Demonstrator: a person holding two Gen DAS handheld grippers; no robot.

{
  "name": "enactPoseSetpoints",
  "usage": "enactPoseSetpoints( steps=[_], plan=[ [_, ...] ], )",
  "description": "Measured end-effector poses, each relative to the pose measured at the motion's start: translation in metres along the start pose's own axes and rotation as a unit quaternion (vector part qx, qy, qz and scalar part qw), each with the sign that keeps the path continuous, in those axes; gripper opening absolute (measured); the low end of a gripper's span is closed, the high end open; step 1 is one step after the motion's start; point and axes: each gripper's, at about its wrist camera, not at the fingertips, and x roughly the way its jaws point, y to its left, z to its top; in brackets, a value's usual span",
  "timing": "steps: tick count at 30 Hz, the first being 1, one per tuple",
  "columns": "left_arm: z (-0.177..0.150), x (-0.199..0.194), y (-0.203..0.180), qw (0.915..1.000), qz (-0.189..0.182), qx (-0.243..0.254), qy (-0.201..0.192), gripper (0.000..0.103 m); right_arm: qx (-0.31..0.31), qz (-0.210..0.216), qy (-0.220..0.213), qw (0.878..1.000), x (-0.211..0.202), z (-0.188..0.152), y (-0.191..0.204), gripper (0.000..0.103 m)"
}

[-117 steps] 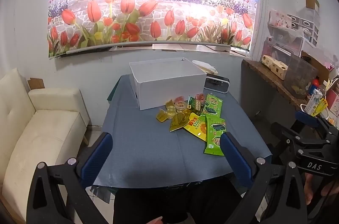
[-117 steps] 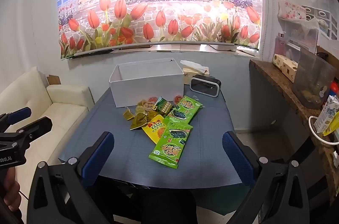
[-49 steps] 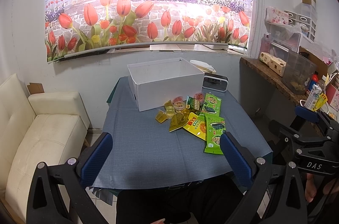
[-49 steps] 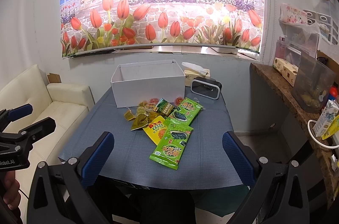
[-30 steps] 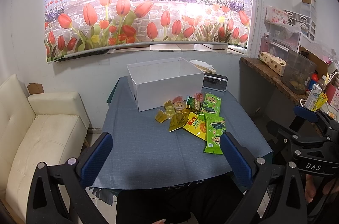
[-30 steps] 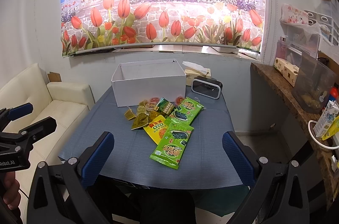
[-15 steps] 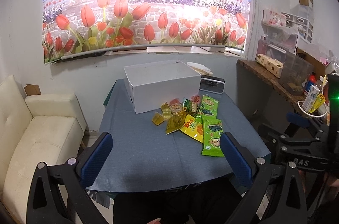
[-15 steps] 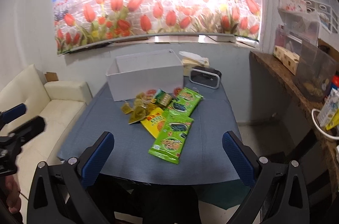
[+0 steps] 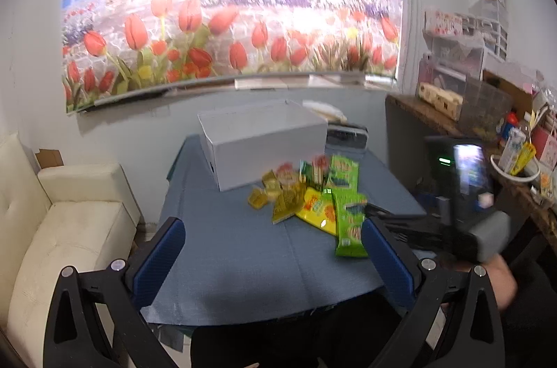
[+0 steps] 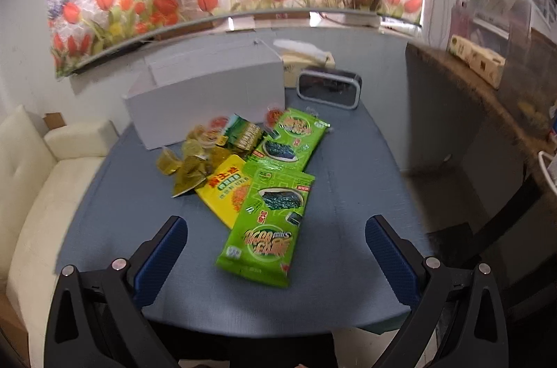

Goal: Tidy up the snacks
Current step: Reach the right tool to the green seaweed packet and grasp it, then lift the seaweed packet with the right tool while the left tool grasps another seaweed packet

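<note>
A pile of snacks lies on the blue-grey table [image 10: 348, 194]: two green seaweed packs, the near one [image 10: 268, 222] and the far one [image 10: 292, 138], a yellow pack [image 10: 226, 190], and small yellow and red jelly cups [image 10: 195, 152]. An open white box [image 10: 205, 93] stands behind them. My right gripper [image 10: 275, 249] is open and empty, just short of the near green pack. My left gripper [image 9: 271, 246] is open and empty above the table's front; the pile [image 9: 313, 194] lies ahead to its right. The right gripper's body [image 9: 463, 211] shows at the right of the left wrist view.
A black clock [image 10: 329, 88] and a tissue box [image 10: 306, 58] stand beside the white box. A cream sofa [image 9: 59, 229] is to the left. A cluttered wooden shelf [image 9: 470, 121] runs along the right wall. A tulip poster [image 9: 226, 20] hangs behind.
My right gripper has moved forward and down toward the near green pack. It now shows further into the left wrist view. The left gripper has shifted slightly. Snacks have not moved.
</note>
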Motion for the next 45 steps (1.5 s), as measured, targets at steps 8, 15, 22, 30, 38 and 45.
enactPoseSetpoints(
  steps=[8,15,22,30,38,45],
  plan=[
    [-0.004,0.02,0.004,0.9993,-0.027,-0.001,0.026,0.103,0.018,-0.001,0.053,0.998,0.065,-0.004,0.002,0.103],
    [-0.007,0.043,0.008,0.998,-0.037,-0.004,0.05,0.103,0.031,-0.009,0.107,0.994,0.103,-0.014,0.0,0.098],
    [-0.007,0.06,0.01,0.997,-0.045,0.002,0.063,0.103,0.027,-0.014,0.118,0.993,0.119,-0.017,0.007,0.094],
    [-0.005,0.078,0.016,0.9959,-0.052,-0.002,0.074,0.103,0.021,-0.013,0.115,0.993,0.109,-0.015,0.017,0.071],
    [0.005,0.101,0.01,0.9945,-0.064,0.006,0.082,0.103,0.028,-0.005,0.083,0.996,0.061,-0.013,0.002,0.071],
    [0.03,0.15,-0.037,0.9908,-0.097,0.047,0.082,0.103,0.049,-0.031,0.037,0.998,0.002,-0.018,-0.047,0.071]
  ],
)
